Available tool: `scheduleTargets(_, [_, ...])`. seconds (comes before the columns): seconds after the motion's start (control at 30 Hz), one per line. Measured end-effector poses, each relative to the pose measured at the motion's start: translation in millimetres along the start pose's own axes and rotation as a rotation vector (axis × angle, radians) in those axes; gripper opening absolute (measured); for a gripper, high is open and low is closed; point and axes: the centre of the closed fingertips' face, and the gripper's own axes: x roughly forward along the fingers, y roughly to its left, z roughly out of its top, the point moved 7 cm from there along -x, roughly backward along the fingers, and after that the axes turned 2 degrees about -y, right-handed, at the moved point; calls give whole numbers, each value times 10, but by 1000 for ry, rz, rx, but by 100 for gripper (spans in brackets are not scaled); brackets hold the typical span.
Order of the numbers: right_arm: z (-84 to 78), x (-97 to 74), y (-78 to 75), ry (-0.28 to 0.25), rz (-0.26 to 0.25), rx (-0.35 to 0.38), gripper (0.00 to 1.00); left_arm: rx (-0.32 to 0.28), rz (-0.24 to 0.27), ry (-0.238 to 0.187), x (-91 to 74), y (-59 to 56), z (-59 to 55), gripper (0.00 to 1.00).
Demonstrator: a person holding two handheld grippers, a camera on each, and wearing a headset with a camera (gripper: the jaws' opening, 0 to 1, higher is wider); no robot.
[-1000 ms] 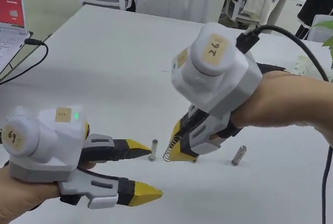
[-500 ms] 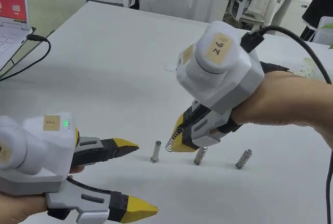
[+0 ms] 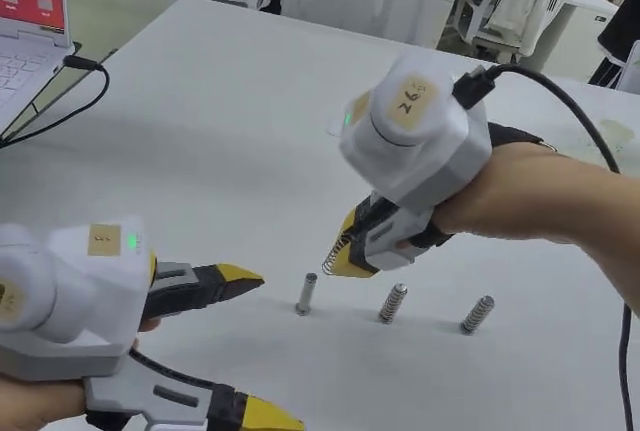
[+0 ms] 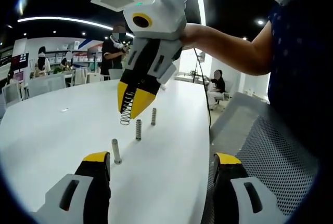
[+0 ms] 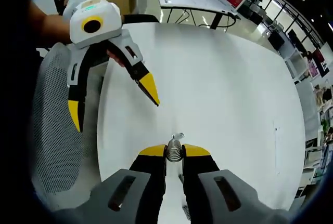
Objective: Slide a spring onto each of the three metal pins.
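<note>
Right gripper [image 3: 345,256]: clenched on a spring [image 3: 338,248], which is gripped near its upper coils and hangs slantwise past the yellow tips
Left gripper [image 3: 255,346]: jaws spread wide, nothing held, low over the table [image 3: 200,131] near the pins
Bare pin [image 3: 306,293]: upright on the table, just below the hanging spring, not yet sleeved
Middle pin [image 3: 392,303] and end pin [image 3: 478,314]: each already fitted with a spring
Handling: the spring is judged light, bendy and easily flicked away; a gentle pinch near one end is advised, the lower mouth being left free for the pin
</note>
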Motion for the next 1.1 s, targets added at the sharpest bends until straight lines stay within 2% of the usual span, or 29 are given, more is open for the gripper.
scheduleTargets(0.33, [-1, 163, -133, 14, 12, -4, 9, -8, 4, 4, -17, -6, -17, 80])
scheduleTargets(0.57, [-5, 269, -155, 29, 30, -9, 9, -10, 6, 4, -16, -7, -23, 80])
scheduleTargets(1.1, [-26, 399, -183, 57, 52, -13, 9, -17, 12, 4, -42, 27, -40, 78])
